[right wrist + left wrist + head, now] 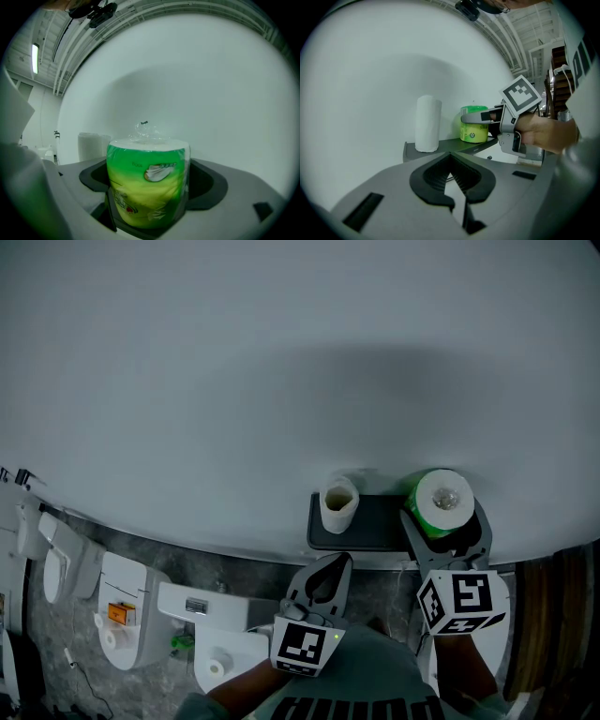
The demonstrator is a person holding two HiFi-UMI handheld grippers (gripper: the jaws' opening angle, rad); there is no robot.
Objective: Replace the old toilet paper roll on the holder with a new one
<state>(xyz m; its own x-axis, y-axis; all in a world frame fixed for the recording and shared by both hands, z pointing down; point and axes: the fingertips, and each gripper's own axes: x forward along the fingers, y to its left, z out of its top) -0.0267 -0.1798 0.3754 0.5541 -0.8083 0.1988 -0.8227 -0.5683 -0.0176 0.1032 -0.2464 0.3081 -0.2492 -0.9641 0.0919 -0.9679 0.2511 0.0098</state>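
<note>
A new roll in green wrapping (441, 502) (147, 180) stands upright at the right end of a dark wall shelf (375, 521) (454, 144). My right gripper (442, 517) (150, 180) is open, its jaws spread wide on either side of the green roll, which sits deep between them. A thin white roll (338, 505) (428, 124) stands on the shelf's left end; it also shows as the pale roll (89, 146) behind my right jaw. My left gripper (343, 562) (450, 154) hangs just before the shelf's front edge, below the white roll, shut with nothing in it.
A plain white wall (281, 362) rises behind the shelf. White toilet fixtures (122, 610) line the stone floor at the lower left. A wooden panel (558, 615) stands at the right edge. A person's hand (543, 133) holds the right gripper.
</note>
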